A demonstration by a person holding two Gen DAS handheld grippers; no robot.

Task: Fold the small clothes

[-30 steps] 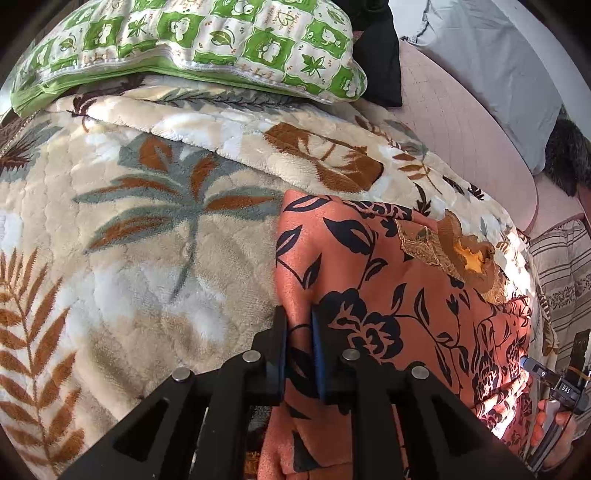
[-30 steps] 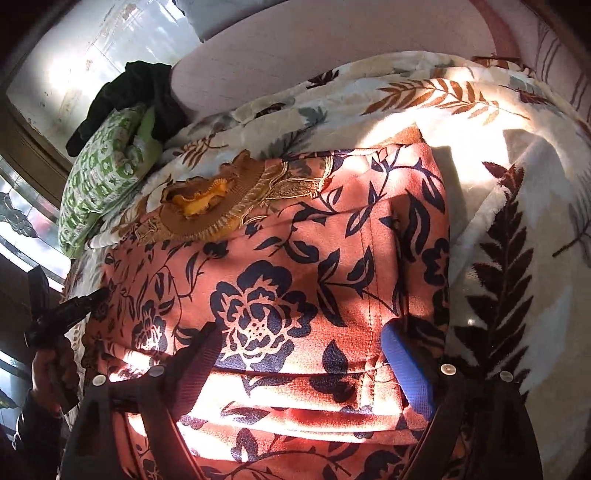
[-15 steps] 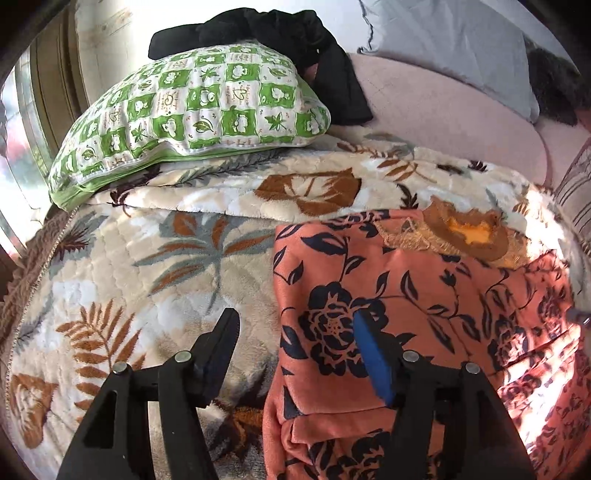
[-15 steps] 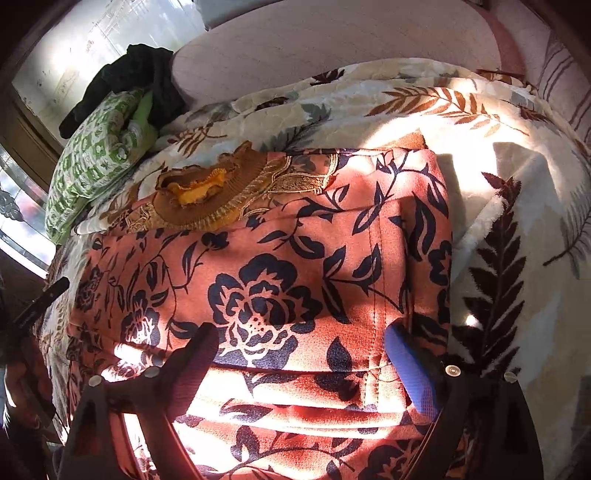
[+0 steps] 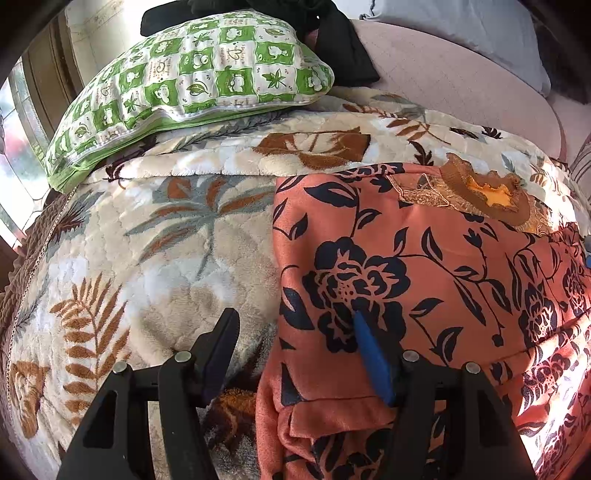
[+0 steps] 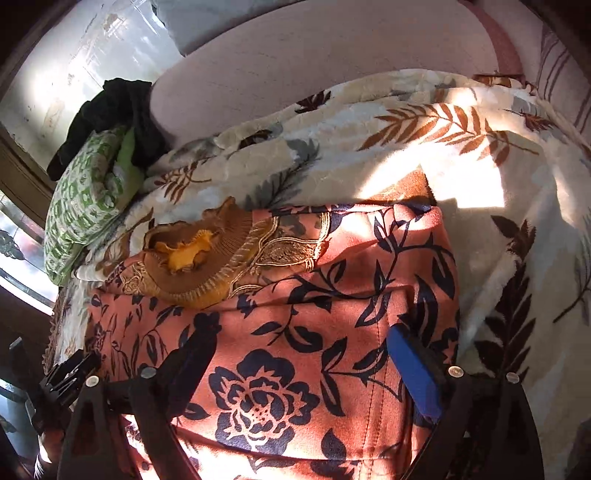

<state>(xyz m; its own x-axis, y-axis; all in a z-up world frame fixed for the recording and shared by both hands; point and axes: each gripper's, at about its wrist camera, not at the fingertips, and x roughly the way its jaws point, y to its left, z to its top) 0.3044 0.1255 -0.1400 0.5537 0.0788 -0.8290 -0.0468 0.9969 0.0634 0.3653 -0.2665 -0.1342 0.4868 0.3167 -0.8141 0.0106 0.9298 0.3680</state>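
A salmon-orange garment [image 5: 424, 295] with a dark floral print and a brown-and-gold embroidered neck [image 5: 480, 192] lies folded flat on a leaf-patterned blanket [image 5: 166, 258]. My left gripper [image 5: 295, 336] hangs open over the garment's left edge. One finger is above the blanket and the blue-padded finger [image 5: 369, 354] is above the cloth, with nothing gripped. In the right wrist view, the same garment [image 6: 295, 332] fills the lower middle. There my right gripper [image 6: 303, 354] stands wide open above its right part, near the right folded edge, its pads not pressing on it.
A green-and-white checked pillow [image 5: 192, 77] lies at the blanket's far left with black cloth [image 5: 343, 55] behind it. A pink padded surface [image 5: 461, 85] and a grey cushion [image 5: 461, 26] lie beyond. A bright window [image 6: 22, 266] is on the left.
My left gripper was shut on the garment's left edge; it has opened, let go and drawn back, tilting up so that the pillow shows. My right gripper stayed open and shifted slightly over the garment.
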